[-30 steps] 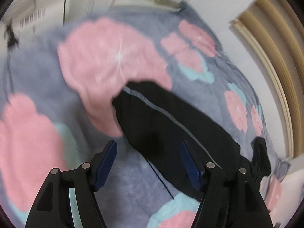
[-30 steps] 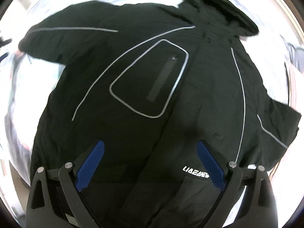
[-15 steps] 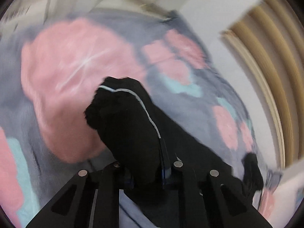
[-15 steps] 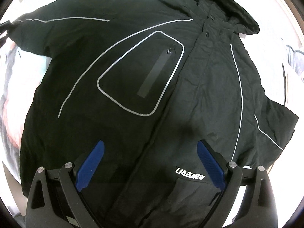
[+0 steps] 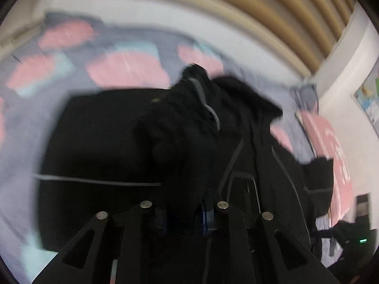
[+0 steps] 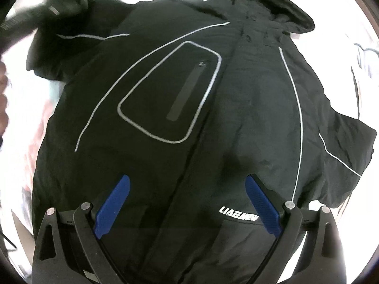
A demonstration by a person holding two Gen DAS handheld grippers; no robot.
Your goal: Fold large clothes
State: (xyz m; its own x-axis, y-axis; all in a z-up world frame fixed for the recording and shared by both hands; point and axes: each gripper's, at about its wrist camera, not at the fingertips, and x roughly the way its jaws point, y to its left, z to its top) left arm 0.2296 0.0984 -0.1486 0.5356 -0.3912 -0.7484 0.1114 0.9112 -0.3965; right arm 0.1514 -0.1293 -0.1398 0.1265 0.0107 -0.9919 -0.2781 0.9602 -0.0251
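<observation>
A black hooded jacket [image 6: 189,94] with grey piping lies front up on the bed, and its hood [image 6: 284,7] points away from me. My left gripper [image 5: 184,215] grips the bunched sleeve [image 5: 184,130] between its blue pads, held up over the jacket's body [image 5: 99,142]; the jaws are easing open a little with the cloth still pinched. In the right wrist view that lifted sleeve [image 6: 61,7] is a blur at the top left. Above the jacket's lower front, my right gripper [image 6: 187,182] hangs open, pointing straight down with nothing between its fingers.
A grey blanket with pink flowers [image 5: 128,71] covers the bed. A slatted wooden headboard [image 5: 260,11] curves along the far side. A poster [image 5: 369,94] hangs on the right wall. A dark object with a green light [image 5: 362,240] sits at the lower right. A hand [image 6: 3,99] shows at the left edge.
My left gripper closed on the sleeve end, then swung it across over the jacket's body while rolling. The right gripper stayed open in place.
</observation>
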